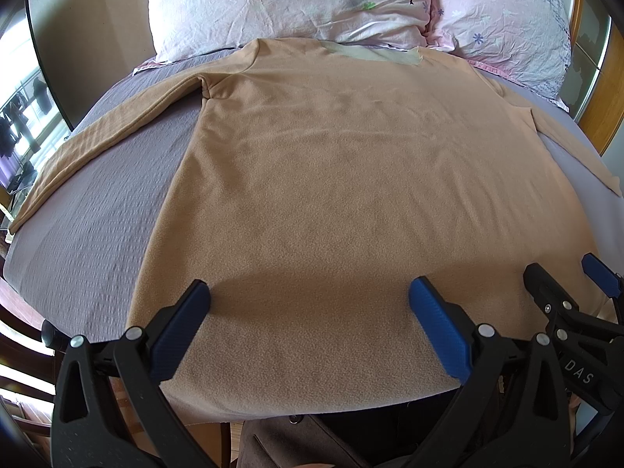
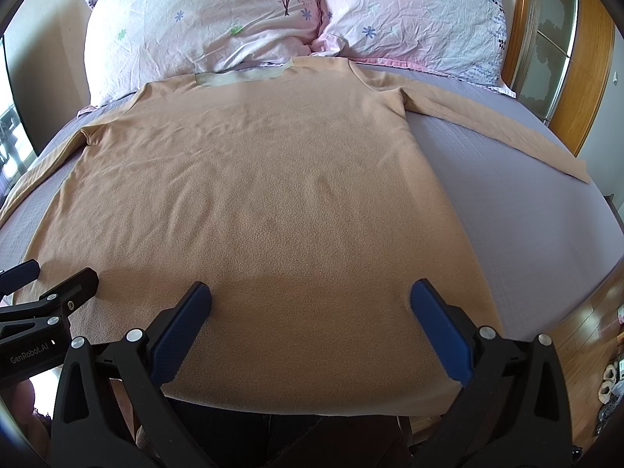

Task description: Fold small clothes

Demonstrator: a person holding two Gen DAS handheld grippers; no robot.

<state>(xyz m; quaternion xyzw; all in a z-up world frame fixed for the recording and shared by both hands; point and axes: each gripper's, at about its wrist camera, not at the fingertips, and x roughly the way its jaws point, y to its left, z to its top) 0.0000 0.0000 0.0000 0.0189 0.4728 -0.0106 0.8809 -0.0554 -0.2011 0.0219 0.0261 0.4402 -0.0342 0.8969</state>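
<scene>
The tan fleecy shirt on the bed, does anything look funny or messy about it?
Nothing much stands out. The tan long-sleeved fleece shirt lies flat on the lilac bedsheet, sleeves spread, its hem hanging slightly over the bed's edge. Both the left gripper and right gripper are open above the hem.

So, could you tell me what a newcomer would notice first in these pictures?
A tan long-sleeved shirt lies spread flat across the purple bed, collar toward two flowered pillows. Both open claws, left and right, hover over its near hem.
</scene>
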